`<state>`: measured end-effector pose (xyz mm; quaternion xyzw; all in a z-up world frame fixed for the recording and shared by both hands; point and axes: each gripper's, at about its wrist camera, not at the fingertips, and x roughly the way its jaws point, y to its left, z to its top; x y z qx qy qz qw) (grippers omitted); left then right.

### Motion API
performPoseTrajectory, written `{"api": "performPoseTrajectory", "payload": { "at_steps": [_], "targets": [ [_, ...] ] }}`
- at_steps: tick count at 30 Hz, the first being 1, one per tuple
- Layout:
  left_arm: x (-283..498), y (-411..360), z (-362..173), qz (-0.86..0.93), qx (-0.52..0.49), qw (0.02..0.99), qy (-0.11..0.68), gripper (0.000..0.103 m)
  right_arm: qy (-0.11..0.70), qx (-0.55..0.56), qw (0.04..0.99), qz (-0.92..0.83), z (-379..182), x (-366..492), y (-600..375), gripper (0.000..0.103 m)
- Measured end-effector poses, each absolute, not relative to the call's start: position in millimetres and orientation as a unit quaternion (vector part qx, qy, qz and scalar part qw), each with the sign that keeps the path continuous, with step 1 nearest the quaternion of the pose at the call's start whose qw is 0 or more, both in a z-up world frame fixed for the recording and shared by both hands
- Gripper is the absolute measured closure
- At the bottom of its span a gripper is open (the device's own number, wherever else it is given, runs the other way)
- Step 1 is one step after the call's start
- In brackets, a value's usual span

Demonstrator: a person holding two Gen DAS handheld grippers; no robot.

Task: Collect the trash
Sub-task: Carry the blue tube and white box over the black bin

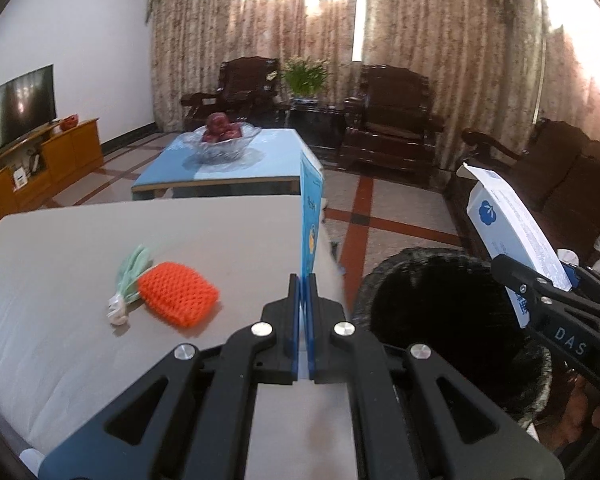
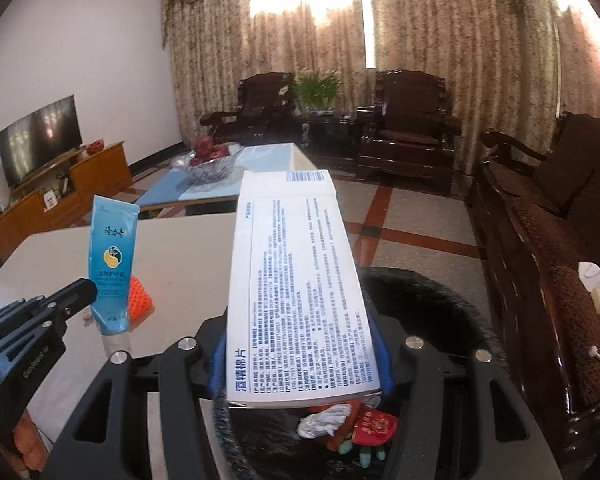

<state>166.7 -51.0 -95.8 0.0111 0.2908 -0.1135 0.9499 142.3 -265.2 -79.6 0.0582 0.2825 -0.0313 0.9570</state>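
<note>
My left gripper (image 1: 304, 292) is shut on a blue tube (image 1: 310, 216), held upright at the grey table's (image 1: 80, 240) right edge; the tube also shows in the right wrist view (image 2: 110, 268). My right gripper (image 2: 300, 356) is shut on a white printed box (image 2: 296, 280), held over the black-lined trash bin (image 1: 440, 312). The box also shows in the left wrist view (image 1: 512, 236). Inside the bin (image 2: 440, 300) lie crumpled wrappers (image 2: 352, 428). An orange foam net (image 1: 178, 296) and a green-white wrapper (image 1: 128, 284) lie on the table.
A blue coffee table (image 1: 228, 168) with a glass fruit bowl (image 1: 222, 140) stands beyond. Dark wooden armchairs (image 1: 388, 120) and a sofa (image 2: 548, 232) line the back and right. A TV (image 1: 16, 108) on a wooden cabinet is at left.
</note>
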Motion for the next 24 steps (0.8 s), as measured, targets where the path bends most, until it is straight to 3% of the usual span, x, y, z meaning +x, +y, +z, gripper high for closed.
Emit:
{"api": "performPoseTrajectory", "payload": {
  "at_steps": [11, 24],
  "targets": [
    [159.0, -110.5, -86.8, -0.185, 0.027, 0.942, 0.278, 0.101, 0.264, 0.070, 0.958, -0.085, -62.5, 112.5, -319.7, 0.048],
    [170.4, -161.8, -105.3, -0.230, 0.038, 0.929, 0.289, 0.101, 0.288, 0.071, 0.946, -0.128, -88.5, 117.8, -361.8, 0.048]
  ]
}}
